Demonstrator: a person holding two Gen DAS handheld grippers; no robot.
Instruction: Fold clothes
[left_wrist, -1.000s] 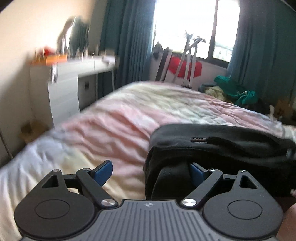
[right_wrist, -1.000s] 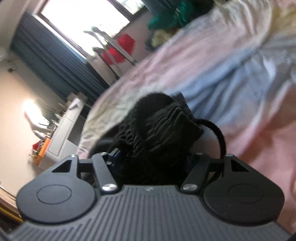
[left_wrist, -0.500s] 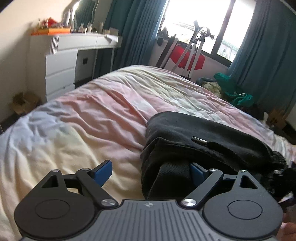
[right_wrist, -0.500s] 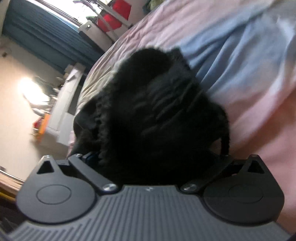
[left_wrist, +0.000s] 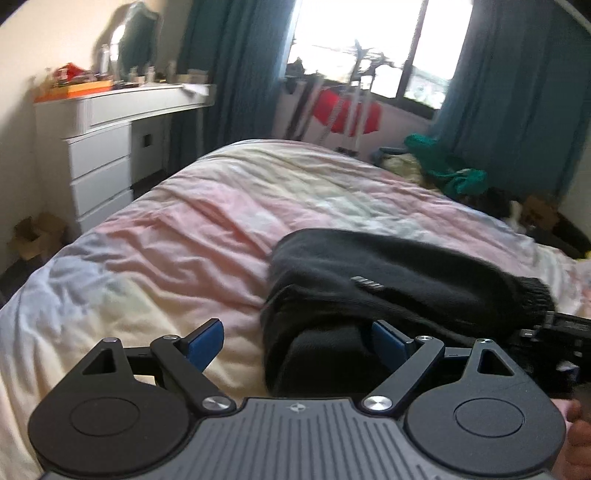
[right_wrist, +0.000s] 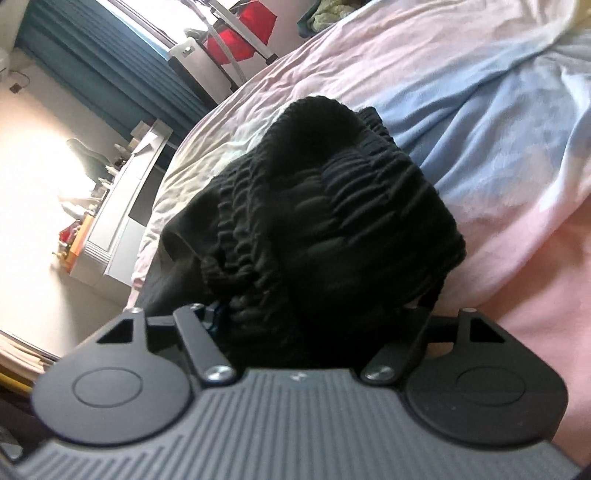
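Bed (left_wrist: 207, 236) fills most of both views, covered by a rumpled quilt in pale pink, cream and light blue patches. Behind it in the left wrist view: teal curtains (left_wrist: 236, 66) on either side of a bright window (left_wrist: 354, 33), a drying rack (left_wrist: 351, 107) with something red hanging on it, and a heap of green clothes (left_wrist: 447, 170) past the far edge of the bed. White dresser (left_wrist: 107, 147) with drawers stands against the left wall, its top cluttered, an orange box among the items.

Black garment (left_wrist: 388, 284) lies on the quilt, bunched and partly folded over itself, on the right side of the left wrist view. A small metal piece shows on its upper fold. In the right wrist view its ribbed knit edge humps up close to the camera.

Left gripper (left_wrist: 295, 341): jaws opening, blue pads spread wide. The left pad hangs over bare quilt; the right pad sits against the garment's near edge. Nothing pinched.

Right gripper (right_wrist: 314, 314): jaws closing, the ribbed bunch of garment between them. Both fingertips are buried in black cloth; cannot tell whether the pads press on it.
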